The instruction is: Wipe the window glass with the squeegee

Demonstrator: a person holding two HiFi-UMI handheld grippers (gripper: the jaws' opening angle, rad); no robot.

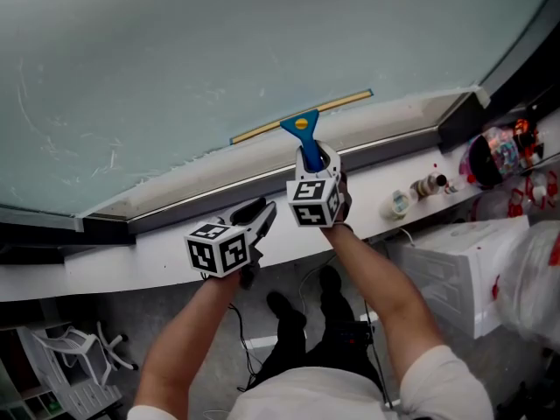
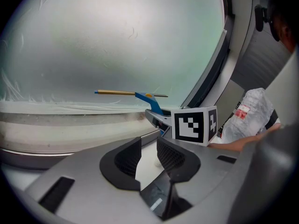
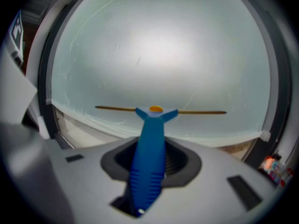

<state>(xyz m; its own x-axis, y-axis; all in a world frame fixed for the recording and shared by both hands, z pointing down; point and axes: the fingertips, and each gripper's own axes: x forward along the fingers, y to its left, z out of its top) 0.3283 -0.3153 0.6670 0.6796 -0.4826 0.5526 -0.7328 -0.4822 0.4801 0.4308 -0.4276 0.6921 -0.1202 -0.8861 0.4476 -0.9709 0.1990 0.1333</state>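
Note:
The squeegee [image 1: 302,125] has a blue handle [image 3: 149,162] with an orange dot and a long yellow blade [image 3: 161,110]. Its blade lies against the window glass [image 1: 219,51] near the bottom edge. My right gripper [image 1: 317,160] is shut on the squeegee's handle, just below the frame. My left gripper [image 1: 261,217] hovers over the white sill [image 1: 131,256] to the left of it, jaws apart with nothing between them. In the left gripper view the squeegee [image 2: 140,95] and the right gripper's marker cube [image 2: 194,124] show ahead.
The glass has smeared streaks at its lower left [image 1: 79,143]. On the sill to the right stand small bottles [image 1: 418,191] and a colourful bag [image 1: 499,151]. A white plastic bag [image 1: 516,269] and a white box [image 1: 446,274] sit below. A folded white rack [image 1: 70,357] lies on the floor.

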